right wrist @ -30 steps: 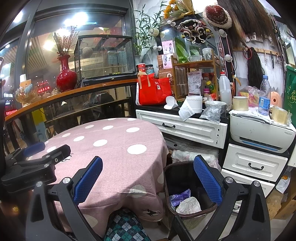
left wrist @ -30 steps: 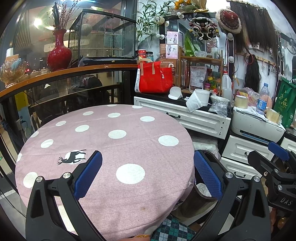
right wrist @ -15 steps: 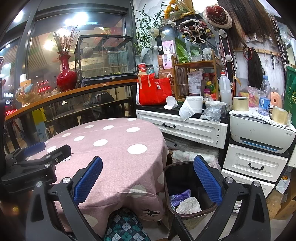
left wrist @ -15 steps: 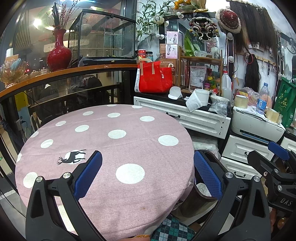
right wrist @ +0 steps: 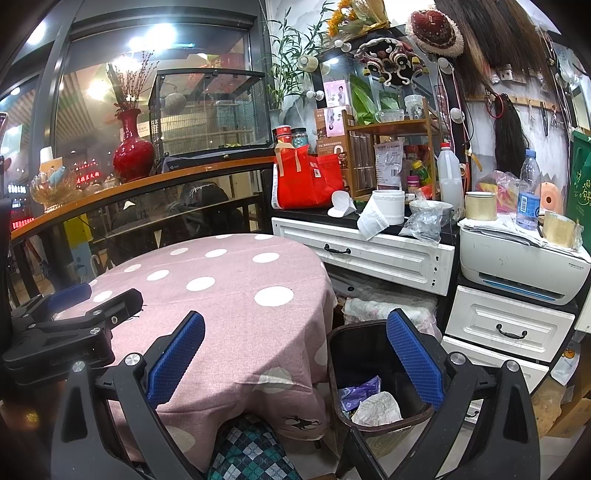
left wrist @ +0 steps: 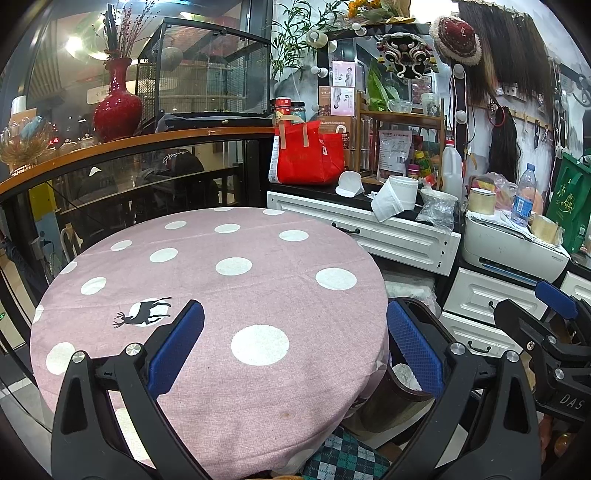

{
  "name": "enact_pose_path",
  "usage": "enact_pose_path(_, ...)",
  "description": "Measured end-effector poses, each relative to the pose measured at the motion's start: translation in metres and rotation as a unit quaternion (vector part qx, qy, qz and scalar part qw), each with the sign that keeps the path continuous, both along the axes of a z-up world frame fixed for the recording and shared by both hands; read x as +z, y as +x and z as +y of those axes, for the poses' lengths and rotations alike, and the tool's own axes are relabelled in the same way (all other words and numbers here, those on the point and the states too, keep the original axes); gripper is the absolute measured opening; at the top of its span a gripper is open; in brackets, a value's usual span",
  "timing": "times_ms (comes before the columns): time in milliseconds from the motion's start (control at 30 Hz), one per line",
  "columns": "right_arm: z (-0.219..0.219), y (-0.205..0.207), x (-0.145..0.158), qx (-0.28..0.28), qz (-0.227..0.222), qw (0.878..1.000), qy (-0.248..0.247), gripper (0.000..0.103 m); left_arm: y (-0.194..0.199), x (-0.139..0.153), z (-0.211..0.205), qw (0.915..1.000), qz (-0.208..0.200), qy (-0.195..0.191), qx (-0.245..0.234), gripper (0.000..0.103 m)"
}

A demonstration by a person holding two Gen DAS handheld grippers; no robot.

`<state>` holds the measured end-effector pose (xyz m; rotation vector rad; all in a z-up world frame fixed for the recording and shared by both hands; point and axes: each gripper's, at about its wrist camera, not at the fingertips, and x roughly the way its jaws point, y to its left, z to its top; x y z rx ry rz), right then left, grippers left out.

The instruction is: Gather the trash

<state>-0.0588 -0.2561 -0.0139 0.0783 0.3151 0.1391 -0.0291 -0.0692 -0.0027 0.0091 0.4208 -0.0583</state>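
Only the right wrist view shows the crumpled trash (right wrist: 376, 408) inside the bin (right wrist: 341, 343) beside the desk (left wrist: 221, 280), both hand-held grippers, left (left wrist: 295, 349) and right (right wrist: 295, 350), spread and empty.

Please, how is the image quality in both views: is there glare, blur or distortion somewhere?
Left wrist view: sharp; fisheye bends the counter rail and darkens the corners; lamp glare on the window glass at upper left. Right wrist view: also sharp and curved; bright ceiling lights blow out on top; the bin interior is dim, yet its trash stays readable.
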Motion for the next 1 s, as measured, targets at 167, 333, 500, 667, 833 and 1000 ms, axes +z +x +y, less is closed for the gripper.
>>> enact_pose_path(167,-0.0001,0.0001,0.0002,0.0,0.0,1.0,0.0,0.097,0.0001,-0.0017,0.0009,1.0,-0.001,-0.001,-0.001,0.097)
enact_pose_path(333,0.0,-0.0001,0.0003,0.0,0.0,1.0,0.0,0.097,0.0,-0.0019,0.0004,1.0,0.0,0.0,0.0,0.097)
enact_pose_path(500,0.0002,-0.0004,-0.001,0.0,0.002,1.0,0.0,0.097,-0.0008,-0.0023,-0.0013,1.0,0.0,0.003,-0.001,0.097)
enact_pose_path(667,0.0002,-0.0017,-0.0034,0.001,0.003,1.0,0.001,0.097,-0.0013,-0.0018,-0.0021,1.0,0.0,0.006,0.0,0.097)
enact_pose_path(833,0.0001,-0.0023,-0.0047,0.0,0.003,1.0,0.001,0.097,-0.0025,-0.0008,-0.0039,1.0,-0.005,0.008,-0.002,0.097)
enact_pose_path(1000,0.0,-0.0019,-0.0045,0.001,0.004,1.0,0.001,0.097,-0.0021,0.0002,-0.0046,0.9999,-0.006,0.01,-0.001,0.097)
